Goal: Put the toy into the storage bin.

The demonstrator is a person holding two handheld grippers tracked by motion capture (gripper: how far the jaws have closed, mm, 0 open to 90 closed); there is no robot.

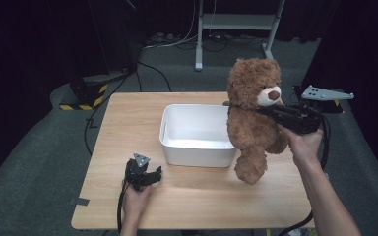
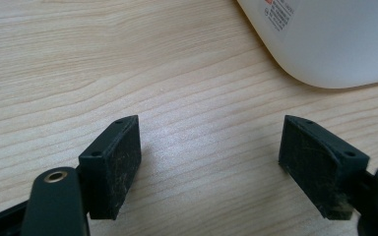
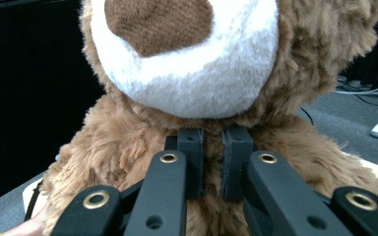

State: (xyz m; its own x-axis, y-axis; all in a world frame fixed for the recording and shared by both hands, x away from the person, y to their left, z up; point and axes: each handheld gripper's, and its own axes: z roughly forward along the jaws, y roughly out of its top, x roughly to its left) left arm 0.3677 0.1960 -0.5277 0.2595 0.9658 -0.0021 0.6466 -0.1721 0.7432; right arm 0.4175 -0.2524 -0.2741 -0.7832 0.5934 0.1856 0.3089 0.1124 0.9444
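A brown teddy bear (image 1: 252,118) with a white muzzle hangs above the table's right side, its legs dangling beside the white tub (image 1: 170,132). My right gripper (image 1: 270,111) is shut on the bear's neck fur, just under the muzzle (image 3: 187,73); the two black pads (image 3: 192,157) stand almost together with fur pinched between them. My left gripper (image 1: 152,173) rests low on the wooden table (image 1: 128,123) in front of the tub's left corner. Its jaws are wide apart with bare wood between the fingers (image 2: 113,167), and the tub's rounded corner (image 2: 325,44) lies ahead to the right.
The white tub is an empty rectangular bin at the table's middle. Dark carpet surrounds the table, with cables, a metal stand's legs (image 1: 199,49) at the back and a yellow-black striped base (image 1: 86,96) at the left.
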